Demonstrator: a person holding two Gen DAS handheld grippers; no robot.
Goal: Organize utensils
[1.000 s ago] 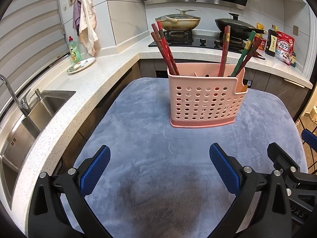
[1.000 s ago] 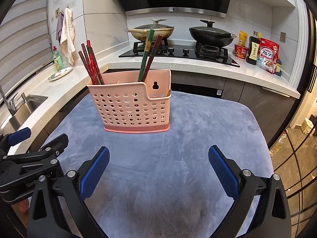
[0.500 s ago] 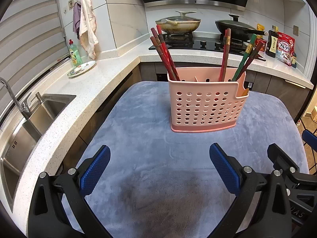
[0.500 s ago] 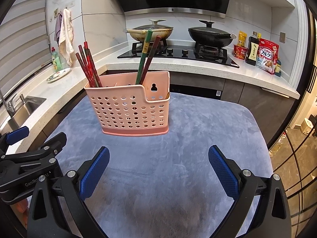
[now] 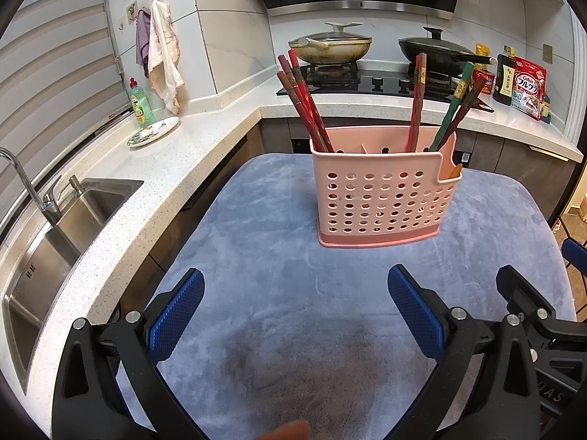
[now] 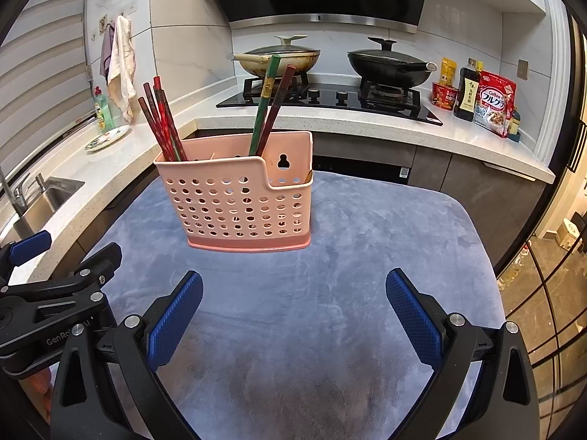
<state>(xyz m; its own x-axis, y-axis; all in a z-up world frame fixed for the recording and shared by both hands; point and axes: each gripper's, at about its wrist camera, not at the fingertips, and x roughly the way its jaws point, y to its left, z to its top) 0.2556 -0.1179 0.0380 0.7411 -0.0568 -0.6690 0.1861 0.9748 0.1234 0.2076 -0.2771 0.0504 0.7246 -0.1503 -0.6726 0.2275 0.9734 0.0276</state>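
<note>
One pink perforated utensil holder (image 5: 385, 198) on one grey-blue mat (image 5: 256, 256). Chopsticks in holder: three reddish ones (image 5: 304, 106) leaning toward 11 o'clock, one red upright (image 5: 416, 102), one green (image 5: 453, 106) and one dark brown (image 5: 467, 104) leaning toward 1 o'clock (six visible; some may overlap). Two lidded pans (image 6: 279, 57) on the hob at 12 o'clock. One dish-soap bottle (image 5: 139, 102), one plate (image 5: 154, 130), two hanging cloths (image 5: 161, 55) at 10 o'clock
</note>
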